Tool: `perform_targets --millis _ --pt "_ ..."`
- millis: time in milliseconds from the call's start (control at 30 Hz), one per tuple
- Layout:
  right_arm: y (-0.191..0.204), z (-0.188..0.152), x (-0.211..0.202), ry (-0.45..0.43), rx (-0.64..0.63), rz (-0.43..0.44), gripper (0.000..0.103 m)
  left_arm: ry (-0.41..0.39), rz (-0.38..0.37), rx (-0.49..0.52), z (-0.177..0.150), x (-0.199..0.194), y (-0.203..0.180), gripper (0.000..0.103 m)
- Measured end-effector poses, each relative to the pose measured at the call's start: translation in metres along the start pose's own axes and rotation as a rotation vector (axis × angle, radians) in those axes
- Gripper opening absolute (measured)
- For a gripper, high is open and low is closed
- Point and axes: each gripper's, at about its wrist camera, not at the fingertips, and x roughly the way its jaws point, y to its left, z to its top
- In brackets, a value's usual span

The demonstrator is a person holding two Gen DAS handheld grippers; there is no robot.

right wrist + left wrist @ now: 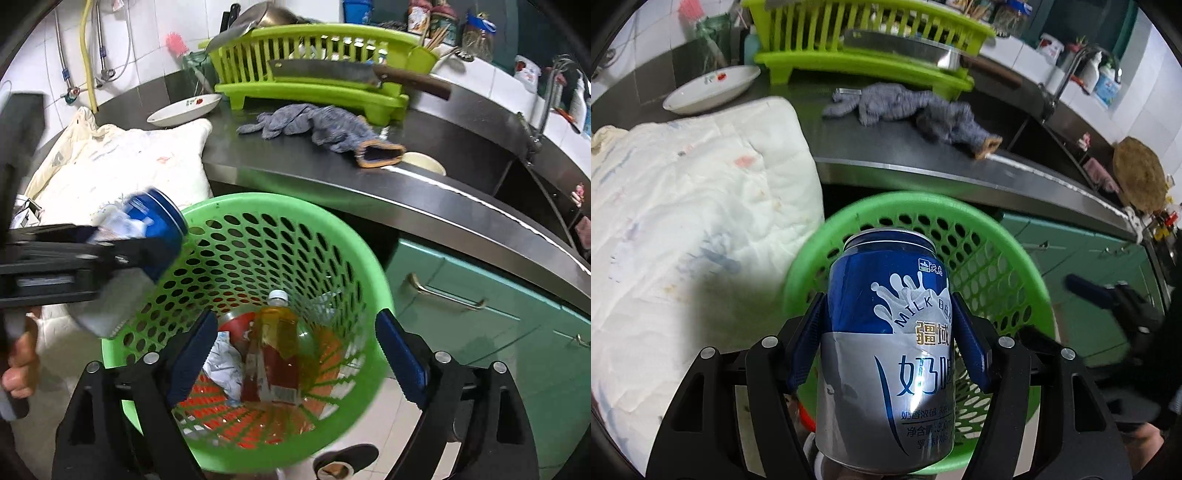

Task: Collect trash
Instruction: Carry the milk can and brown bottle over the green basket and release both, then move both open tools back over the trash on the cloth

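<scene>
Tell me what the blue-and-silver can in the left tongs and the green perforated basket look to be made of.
The blue-and-silver drinks can: probably thin metal, glossy printed finish; it has a rolled rim, a sharp highlight and a creased side. The green perforated round basket: moulded plastic, smooth with a slight sheen, uniform colour, regular punched holes. The left tongs are shut on the can.

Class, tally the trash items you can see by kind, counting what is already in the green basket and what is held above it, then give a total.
Cans: 2, the blue can held in the left gripper and a red can in the basket
Bottles: 1
Crumpled paper: 1
Total: 4
</scene>
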Motion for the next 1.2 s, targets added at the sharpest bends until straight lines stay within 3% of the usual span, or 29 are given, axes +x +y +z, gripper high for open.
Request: perform_targets --millis 300,533,733,900,1200 --pt "-0.021 -0.018 -0.030 -0.054 0.064 -0.031 0.089 0.044 -0.005 -0.022 -0.009 0.020 0.001 0.069" --pt "-0.011 -0.021 -0.048 -0.092 0.083 -0.019 0.089 -0.008 0.012 0.026 -0.014 -0.011 -0.006 0.071" --pt "0.028 -0.021 -0.063 -0.110 -0.015 0.017 0.091 -0.071 0.043 0.033 -0.024 -0.064 0.006 0.077" --pt "0.062 -0.019 -0.069 -0.086 -0.052 0.130 0.091 -0.106 0.066 0.013 -0.039 -0.106 0.027 0.077" --pt "0.154 -0.012 -0.068 -0.063 -0.244 0.254 0.091 -0.149 0.154 -0.077 -0.071 -0.173 0.092 0.077"
